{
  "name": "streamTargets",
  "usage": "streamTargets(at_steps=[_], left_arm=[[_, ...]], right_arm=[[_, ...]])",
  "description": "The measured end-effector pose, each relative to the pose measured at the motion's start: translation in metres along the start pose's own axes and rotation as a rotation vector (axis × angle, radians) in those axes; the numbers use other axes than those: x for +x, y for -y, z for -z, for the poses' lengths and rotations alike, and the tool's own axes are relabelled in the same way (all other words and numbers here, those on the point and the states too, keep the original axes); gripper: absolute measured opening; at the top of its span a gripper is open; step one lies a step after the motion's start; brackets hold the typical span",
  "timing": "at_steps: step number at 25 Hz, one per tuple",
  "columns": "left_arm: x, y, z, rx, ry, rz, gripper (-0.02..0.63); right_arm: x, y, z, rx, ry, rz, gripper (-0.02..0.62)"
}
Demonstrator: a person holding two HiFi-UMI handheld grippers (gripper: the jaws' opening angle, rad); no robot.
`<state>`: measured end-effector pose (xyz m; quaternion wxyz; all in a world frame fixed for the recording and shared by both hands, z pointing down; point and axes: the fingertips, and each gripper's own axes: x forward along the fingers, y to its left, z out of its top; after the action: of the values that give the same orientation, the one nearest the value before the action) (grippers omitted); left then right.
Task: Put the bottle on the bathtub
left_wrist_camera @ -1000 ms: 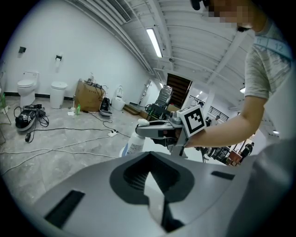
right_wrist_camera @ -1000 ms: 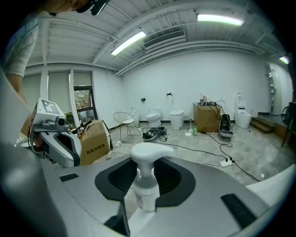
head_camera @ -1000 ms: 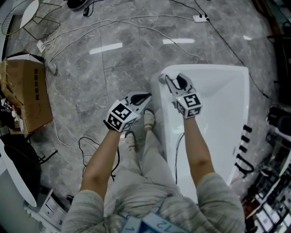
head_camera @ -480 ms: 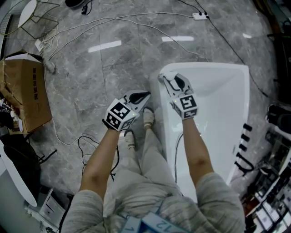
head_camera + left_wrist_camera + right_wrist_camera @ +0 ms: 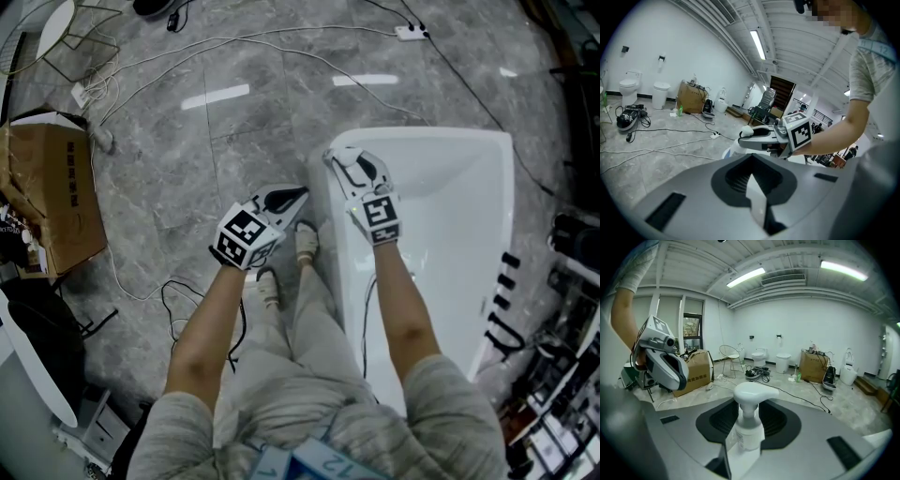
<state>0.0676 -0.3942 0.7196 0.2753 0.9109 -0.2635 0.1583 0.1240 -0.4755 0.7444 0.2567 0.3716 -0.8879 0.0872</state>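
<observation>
A white pump bottle (image 5: 749, 420) stands upright between the jaws of my right gripper (image 5: 749, 427), which is shut on it. In the head view the right gripper (image 5: 343, 161) holds the bottle (image 5: 334, 157) over the far left corner of the white bathtub (image 5: 441, 139). Whether the bottle's base touches the rim is hidden. My left gripper (image 5: 296, 197) hangs over the floor just left of the tub, shut with nothing between its fingers. From the left gripper view, the bottle's pump head (image 5: 746, 132) shows at the tip of the right gripper.
A cardboard box (image 5: 58, 187) lies on the grey marble floor at the left. Cables (image 5: 234, 42) and a power strip (image 5: 413, 37) cross the floor beyond the tub. The person's shoes (image 5: 307, 242) stand beside the tub. Black fixtures (image 5: 506, 281) crowd the right edge.
My right gripper has shifted the bottle a little to the left, toward the tub's corner rim. The left gripper has hardly moved.
</observation>
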Motion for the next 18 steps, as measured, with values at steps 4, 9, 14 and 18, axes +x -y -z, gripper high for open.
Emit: streamTargets(at_steps=[4, 9, 14, 18], left_arm=[[0.0001, -0.0008, 0.0009, -0.004, 0.005, -0.002, 0.003], [0.0018, -0.0031, -0.0023, -0.010, 0.014, -0.003, 0.003], [0.0020, -0.0029, -0.0033, -0.013, 0.021, -0.006, 0.003], [0.0008, -0.0030, -0.0045, -0.019, 0.025, -0.010, 0.003]], right_arm=[[0.0008, -0.0025, 0.0020, -0.003, -0.006, -0.010, 0.121], [0.0010, -0.0020, 0.0010, -0.001, -0.002, -0.008, 0.123], [-0.0008, -0.0009, 0.0035, 0.013, 0.004, -0.011, 0.139], [-0.0042, -0.0038, 0.0030, 0.006, -0.011, -0.030, 0.151]])
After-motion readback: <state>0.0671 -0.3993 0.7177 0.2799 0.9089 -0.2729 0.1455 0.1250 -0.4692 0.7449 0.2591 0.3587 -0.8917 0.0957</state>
